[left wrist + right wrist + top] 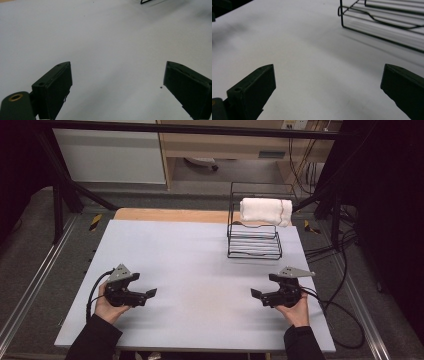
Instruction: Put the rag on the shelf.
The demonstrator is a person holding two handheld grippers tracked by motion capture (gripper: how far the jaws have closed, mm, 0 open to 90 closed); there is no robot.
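The wire rack (384, 22) runs off the right gripper view's top and right edges; the desk (307, 62) beneath it is smeared with blur

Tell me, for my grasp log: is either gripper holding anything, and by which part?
Nothing is held. The left gripper and right gripper are open over bare table.

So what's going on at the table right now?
A person holds the left gripper and the right gripper low over the white table, both open and empty. A rolled white towel sits on top of the black wire rack at the far right, untouched.
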